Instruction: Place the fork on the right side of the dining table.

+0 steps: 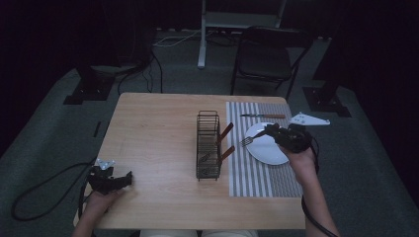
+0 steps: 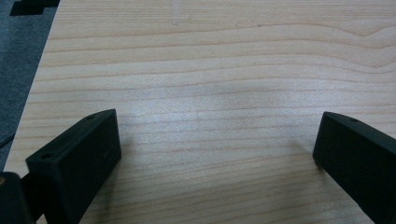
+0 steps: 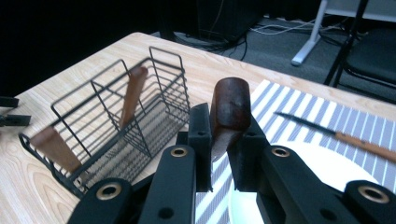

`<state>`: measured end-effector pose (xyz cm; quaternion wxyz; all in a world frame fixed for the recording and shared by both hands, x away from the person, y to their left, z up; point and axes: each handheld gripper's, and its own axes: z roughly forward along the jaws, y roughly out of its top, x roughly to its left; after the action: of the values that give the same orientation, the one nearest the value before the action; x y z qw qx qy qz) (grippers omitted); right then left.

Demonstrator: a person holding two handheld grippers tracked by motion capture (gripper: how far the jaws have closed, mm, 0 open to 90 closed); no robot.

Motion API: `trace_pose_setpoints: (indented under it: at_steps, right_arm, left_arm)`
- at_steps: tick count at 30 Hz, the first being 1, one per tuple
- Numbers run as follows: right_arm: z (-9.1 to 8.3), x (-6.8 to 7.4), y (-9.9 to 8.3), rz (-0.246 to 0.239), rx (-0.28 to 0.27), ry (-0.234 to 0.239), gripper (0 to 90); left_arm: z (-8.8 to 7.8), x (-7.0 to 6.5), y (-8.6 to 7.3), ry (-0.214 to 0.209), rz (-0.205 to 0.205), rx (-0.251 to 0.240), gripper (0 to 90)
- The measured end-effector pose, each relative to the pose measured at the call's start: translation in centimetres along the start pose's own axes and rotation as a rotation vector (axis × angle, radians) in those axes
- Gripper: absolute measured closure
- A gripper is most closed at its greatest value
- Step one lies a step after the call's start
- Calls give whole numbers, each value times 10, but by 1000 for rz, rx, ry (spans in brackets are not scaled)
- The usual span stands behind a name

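My right gripper (image 1: 269,130) hovers over the white plate (image 1: 269,153) and is shut on a fork (image 1: 248,140), whose tines point left toward the wire basket (image 1: 208,145). In the right gripper view the fork's brown wooden handle (image 3: 229,100) is pinched between the jaws of the right gripper (image 3: 224,122). The black wire basket (image 3: 116,121) holds two wooden-handled utensils, one leaning at its far end (image 3: 133,93) and one at its near end (image 3: 53,144). My left gripper (image 1: 129,177) rests near the table's front left, open, with bare wood between its jaws (image 2: 217,135).
A striped placemat (image 1: 247,173) lies right of the basket under the plate. A wooden-handled knife (image 1: 264,116) lies across the mat's far end, also the knife (image 3: 336,133) beyond the plate (image 3: 327,172). A black chair (image 1: 264,57) stands behind the table.
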<state>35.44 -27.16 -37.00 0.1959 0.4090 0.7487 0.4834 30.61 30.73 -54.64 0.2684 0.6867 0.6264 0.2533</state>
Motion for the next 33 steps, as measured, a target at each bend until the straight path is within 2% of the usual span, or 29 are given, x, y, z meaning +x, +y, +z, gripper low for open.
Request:
trace_pose_setpoints:
  at_steps: [1,6,8,12,14,18,21,26,33]
  right_arm:
    - [-2,-1,-8,5,4,-6,808]
    - [-5,0,-20,12,12,-10,808]
    - [-9,4,-36,26,13,-14,808]
    - [-13,9,-46,25,18,-18,808]
    - [-15,12,-58,42,22,-18,808]
    - [-16,17,-70,58,33,-12,808]
    - [-18,21,-80,64,45,-25,808]
    - [-25,25,-91,94,34,-38,808]
    - [-32,32,-97,106,19,-41,808]
  left_arm:
    - [0,0,0,0,2,0,13]
    - [0,0,0,0,1,1,13]
    - [0,0,0,0,0,1,13]
    - [0,0,0,0,0,1,13]
    - [0,0,0,0,0,1,13]
    - [0,0,0,0,1,1,13]
    - [0,0,0,0,-1,1,13]
    - [0,0,0,0,-1,1,13]
    - [0,0,0,0,-1,1,13]
